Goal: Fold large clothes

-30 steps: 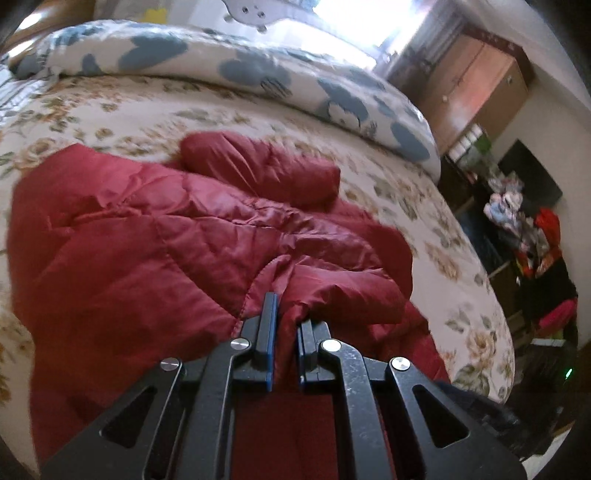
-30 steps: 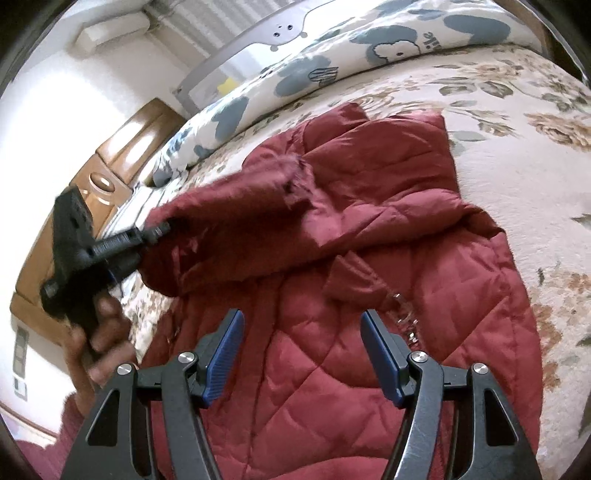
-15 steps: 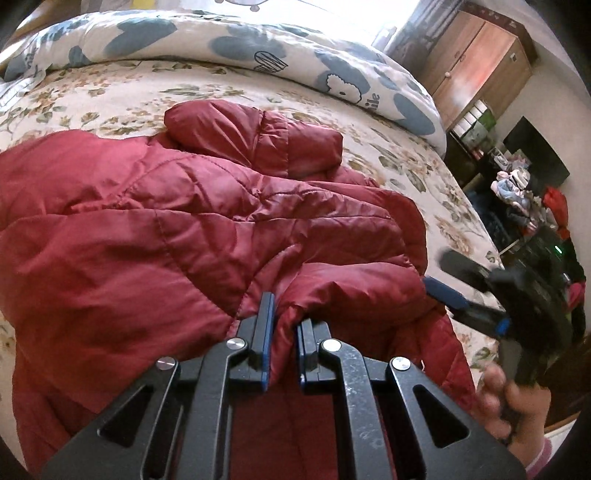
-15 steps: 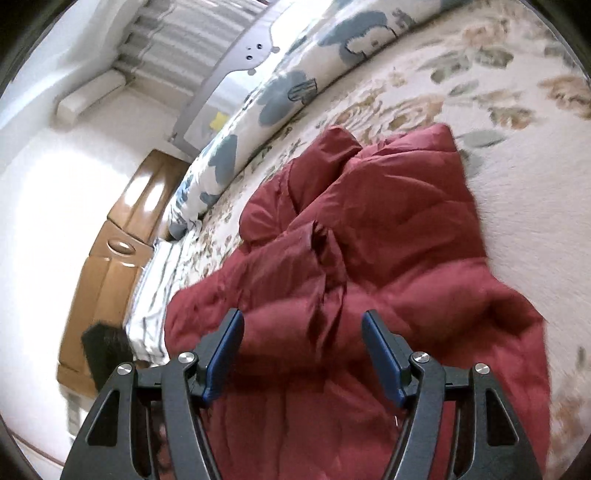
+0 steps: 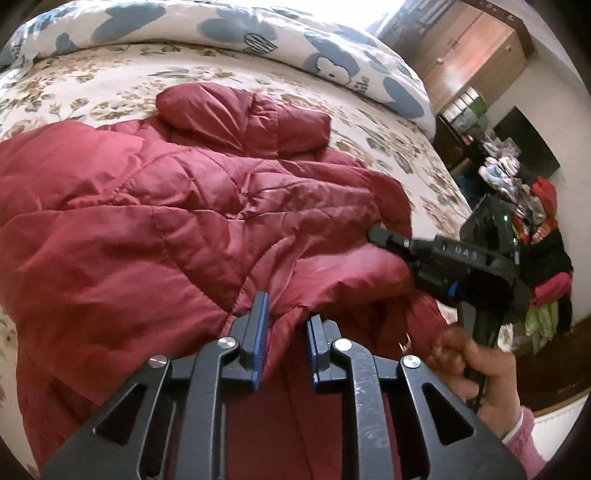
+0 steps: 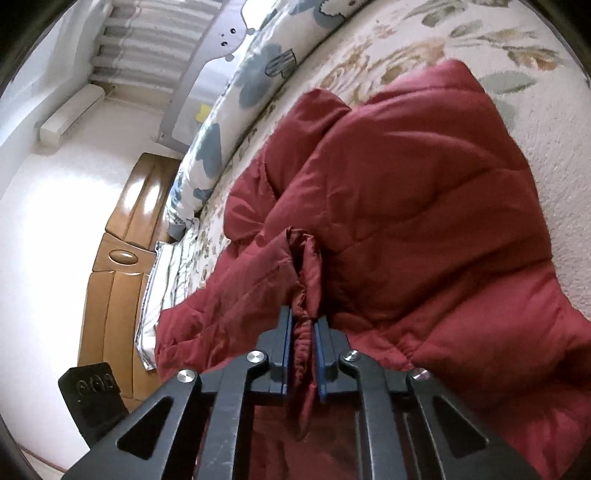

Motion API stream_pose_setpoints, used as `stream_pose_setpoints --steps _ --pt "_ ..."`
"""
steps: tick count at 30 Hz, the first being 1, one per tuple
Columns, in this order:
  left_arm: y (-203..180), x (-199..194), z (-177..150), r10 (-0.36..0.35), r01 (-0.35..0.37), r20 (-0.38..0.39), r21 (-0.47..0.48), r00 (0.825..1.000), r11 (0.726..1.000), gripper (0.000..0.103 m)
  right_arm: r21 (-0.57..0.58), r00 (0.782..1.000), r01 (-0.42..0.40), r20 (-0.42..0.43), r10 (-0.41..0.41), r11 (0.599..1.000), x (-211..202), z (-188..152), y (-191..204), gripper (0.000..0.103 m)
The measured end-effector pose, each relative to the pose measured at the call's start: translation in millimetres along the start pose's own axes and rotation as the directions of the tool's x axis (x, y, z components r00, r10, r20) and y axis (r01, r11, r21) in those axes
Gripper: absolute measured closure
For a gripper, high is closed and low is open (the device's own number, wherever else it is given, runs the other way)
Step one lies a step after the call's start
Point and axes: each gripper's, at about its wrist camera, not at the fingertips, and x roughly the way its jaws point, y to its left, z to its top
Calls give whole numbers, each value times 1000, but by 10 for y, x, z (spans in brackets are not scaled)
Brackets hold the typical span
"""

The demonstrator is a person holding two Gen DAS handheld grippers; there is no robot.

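Red quilted jacket [image 5: 177, 221] — a large puffy garment — lies spread over most of the near side of the bed [image 5: 110, 74], whose floral sheet shows around it, with a blue-and-white duvet [image 5: 258, 33] bunched along the far edge. Its long axis runs roughly away from both cameras toward that duvet, and one folded sleeve [image 5: 243, 118] lies across the far end. In the left wrist view the bulk of the jacket stretches ahead and to the left of the fingers.

Nearer in, the left hand-held gripper [image 5: 286, 325] sits at the jacket's near edge with a fold of red fabric between its jaws. Those jaws have just been opening a little; cloth still fills the narrow gap, but whether the pads still press on it is hard to say. The right hand-held gripper [image 6: 303, 332] has just been closing, and its blue pads [image 6: 286, 339] are now clamped on a gathered ridge of fabric that rises between them. Seen from the left wrist, the same tool [image 5: 443, 258] bites the jacket's right-hand edge, just right of the left one, with the person's hand [image 5: 476, 365] on its handle.

Both grips lie on the near hem side, so the coming fold likely carries this edge away, over the body toward the sleeve; the right hand looks the firmer anchor for it.
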Motion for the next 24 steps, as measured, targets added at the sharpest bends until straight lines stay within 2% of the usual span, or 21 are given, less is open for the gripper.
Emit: stream_pose_setpoints --steps 2,3,4,5,8,12,16,20,24 --pt "-6 -40 -28 -20 20 -8 6 1000 1000 83 -32 1000 5 27 -4 999 -85 7 90 95" --pt "-8 -63 -43 -28 28 -9 10 1000 1000 71 -51 999 14 42 -12 999 -125 19 144 95" --pt "-13 -104 -62 -37 37 -4 13 999 999 45 -65 998 25 58 -22 998 -180 31 177 96" --pt "-14 -132 -71 -37 37 7 16 999 999 36 -82 996 41 81 -34 996 -246 41 214 96" --pt "-34 -292 -99 -10 7 73 40 997 999 34 -99 989 59 145 -44 993 -460 82 245 96" --pt "45 -442 -23 17 -21 125 35 992 999 34 -136 969 149 217 -118 979 -698 109 232 97" --pt "221 -485 160 82 -85 160 12 984 996 35 -133 963 204 204 -175 970 -698 89 61 97" --pt "403 -368 342 153 -153 149 -11 977 988 38 -132 958 241 192 -214 961 -620 19 -56 97" --pt "577 -110 458 220 -219 101 -25 970 975 39 -127 957 249 183 -224 960 -570 -13 -122 96"
